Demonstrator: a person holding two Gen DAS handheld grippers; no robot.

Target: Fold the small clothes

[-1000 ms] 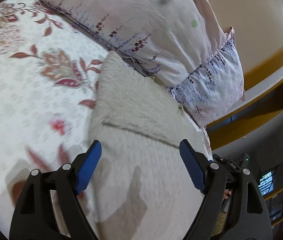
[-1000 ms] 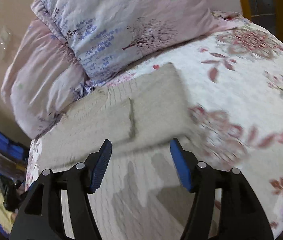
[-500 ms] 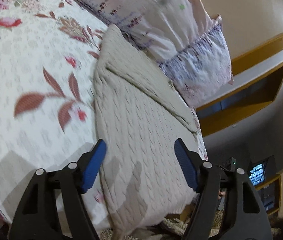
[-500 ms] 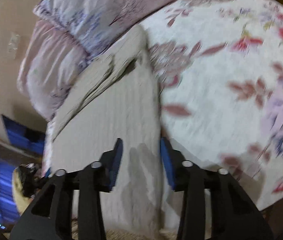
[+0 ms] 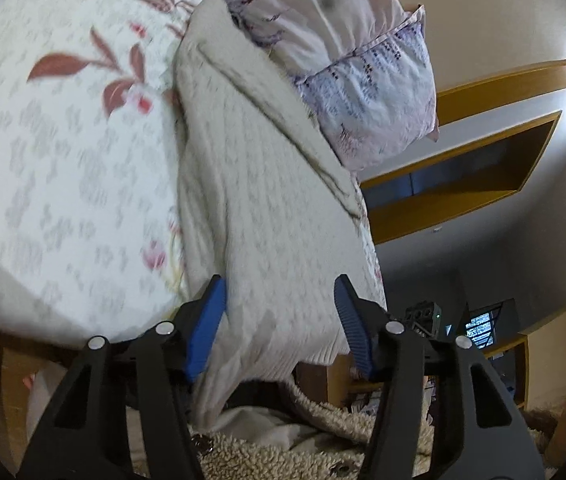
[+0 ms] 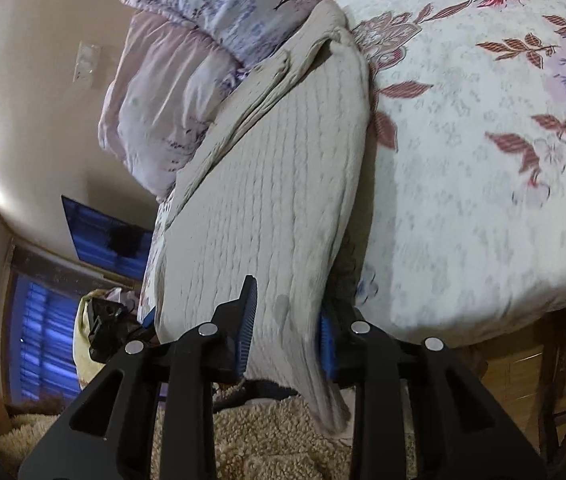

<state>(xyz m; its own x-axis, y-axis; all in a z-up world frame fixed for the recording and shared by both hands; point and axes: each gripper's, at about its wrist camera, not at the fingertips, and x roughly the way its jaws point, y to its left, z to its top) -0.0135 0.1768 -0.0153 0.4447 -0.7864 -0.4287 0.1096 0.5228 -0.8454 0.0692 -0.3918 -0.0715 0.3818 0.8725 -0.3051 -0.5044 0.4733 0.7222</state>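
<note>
**Both grippers closing on the near hem of the knit garment**

At the near edge of the bed [image 6: 483, 240], a cream knitted garment [image 5: 267, 208] lies lengthwise on the flowered bedspread, its far end against the pillows [image 5: 367, 92] and its near hem hanging over the mattress edge. The left gripper [image 5: 281, 320] straddles the hem's left corner; its jaws have just been closing and stand about half apart. One blue pad touches the fabric edge, while the other stands clear, so nothing is clamped yet. The right gripper [image 6: 287, 338] has also been closing. Its jaws are narrow, with the hem's right corner bunched between the pads, and they appear to press on it.

Judging by this, the step in hand is taking the two near corners, ahead of a fold toward the pillows. The next move calls for the left jaws to finish closing on cloth, then for both hands to lift together and carry the hem evenly so the fold lands square.

No brand, label or readable writing shows anywhere.
</note>
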